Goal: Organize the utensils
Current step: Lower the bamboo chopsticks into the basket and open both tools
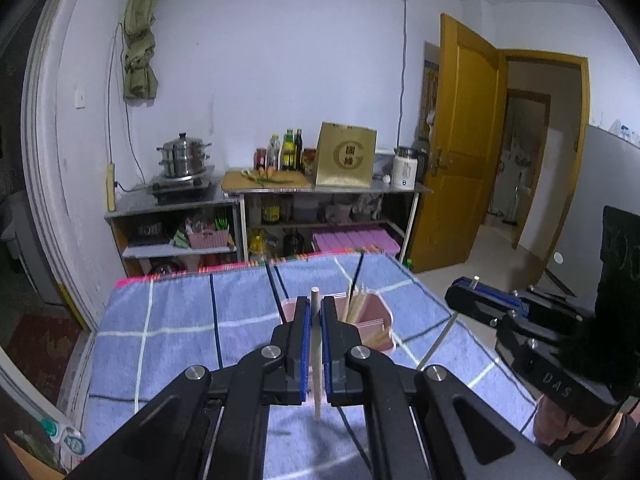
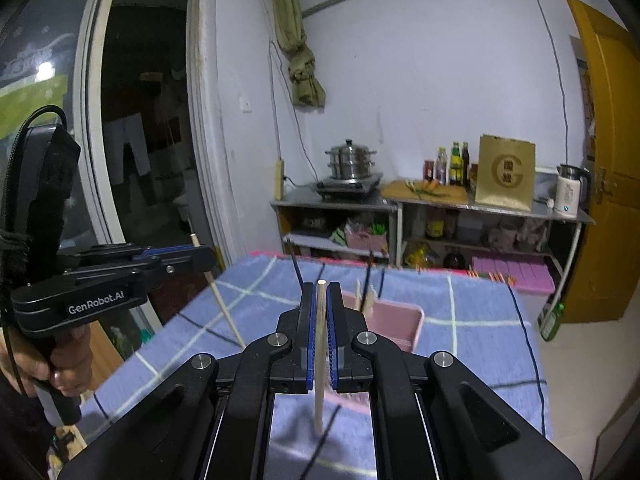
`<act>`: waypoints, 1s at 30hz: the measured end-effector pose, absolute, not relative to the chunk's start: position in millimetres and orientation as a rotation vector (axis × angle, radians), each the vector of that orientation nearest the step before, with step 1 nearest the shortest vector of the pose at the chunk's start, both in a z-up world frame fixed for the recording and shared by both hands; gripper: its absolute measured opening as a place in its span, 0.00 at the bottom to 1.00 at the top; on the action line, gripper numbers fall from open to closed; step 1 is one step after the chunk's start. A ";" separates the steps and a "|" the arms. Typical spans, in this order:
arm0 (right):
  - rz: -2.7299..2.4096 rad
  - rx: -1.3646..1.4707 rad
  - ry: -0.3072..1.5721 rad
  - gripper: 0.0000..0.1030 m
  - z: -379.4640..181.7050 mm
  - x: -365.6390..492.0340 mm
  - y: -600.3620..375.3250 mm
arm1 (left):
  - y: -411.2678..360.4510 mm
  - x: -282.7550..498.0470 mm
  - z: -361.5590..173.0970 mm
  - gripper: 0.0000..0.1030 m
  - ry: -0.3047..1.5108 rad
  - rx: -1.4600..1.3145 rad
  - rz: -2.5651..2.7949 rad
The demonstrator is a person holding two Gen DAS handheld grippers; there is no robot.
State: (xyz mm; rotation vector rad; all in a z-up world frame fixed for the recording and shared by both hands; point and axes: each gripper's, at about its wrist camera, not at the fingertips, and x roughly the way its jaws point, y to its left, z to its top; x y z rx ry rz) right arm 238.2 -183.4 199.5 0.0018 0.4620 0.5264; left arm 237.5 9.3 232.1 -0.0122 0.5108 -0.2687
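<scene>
Left wrist view: left gripper [image 1: 315, 312] pinching one pale wooden chopstick [image 1: 316, 344] between its blue pads [image 1: 305, 344], stick upright, top end poking above the fingertips, lower end hanging free above the blue checked cloth [image 1: 180, 320]. Just beyond the fingertips, a pink utensil box [image 1: 378, 312] resting on the cloth, several more chopsticks [image 1: 356, 304] leaning inside it, tips fanned upward. Off to the right, the right gripper [image 1: 476, 300] seen side-on, a stub of wood showing above its fingers. Farther back, a steel steamer pot [image 1: 183, 156] on a shelf unit against the wall. Right wrist view: right gripper [image 2: 321, 312] clamped on a second chopstick [image 2: 320, 360], likewise upright, lower tip hanging free above the cloth [image 2: 480, 320]. Pink box [image 2: 400, 320] directly ahead, partly hidden by the fingers, sticks [image 2: 370, 298] rising from its left end. At far left, the left gripper [image 2: 196, 256] gripping its chopstick [image 2: 224, 308], which slants down toward the cloth edge; contact with the cloth hard to judge from here, probably none.
</scene>
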 end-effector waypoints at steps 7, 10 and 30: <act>0.527 0.044 0.411 0.05 211.5 262.6 -178.3 | 12.1 264.7 249.3 0.05 0.464 -0.027 -0.269; 0.522 0.048 0.398 0.05 212.4 272.7 -175.8 | 11.4 276.3 250.0 0.05 0.453 -0.023 -0.266; 0.512 0.067 0.436 0.05 161.9 320.8 -168.2 | 9.7 337.1 180.4 0.05 0.534 -0.041 -0.268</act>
